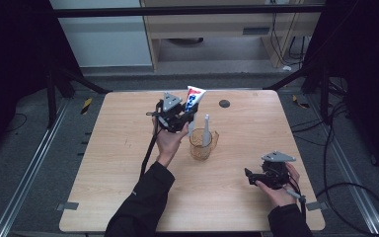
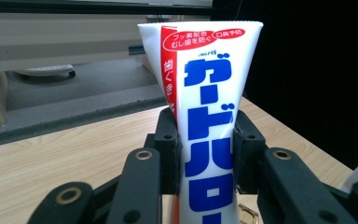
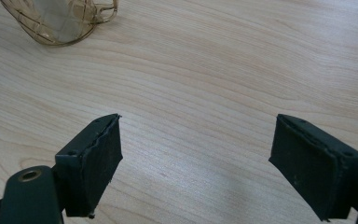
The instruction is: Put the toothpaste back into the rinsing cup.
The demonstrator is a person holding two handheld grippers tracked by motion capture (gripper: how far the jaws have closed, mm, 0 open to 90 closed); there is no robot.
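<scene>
My left gripper (image 1: 187,118) is shut on a white toothpaste tube (image 1: 194,98) with blue and red lettering, held upright just left of a clear amber cup (image 1: 202,143). In the left gripper view the tube (image 2: 205,107) stands between the two black pads (image 2: 168,149), its crimped end up. A white toothbrush (image 1: 206,129) stands in the cup. Down at the table's front right, my right gripper (image 1: 248,176) rests low and points left. In the right gripper view its jaws (image 3: 196,163) stand wide open over bare wood, with the cup (image 3: 65,18) at the top left.
The wooden table (image 1: 128,163) carries a small dark round disc (image 1: 224,103) near its far edge. Metal rails run along the floor on both sides, and cables lie on the floor at the right.
</scene>
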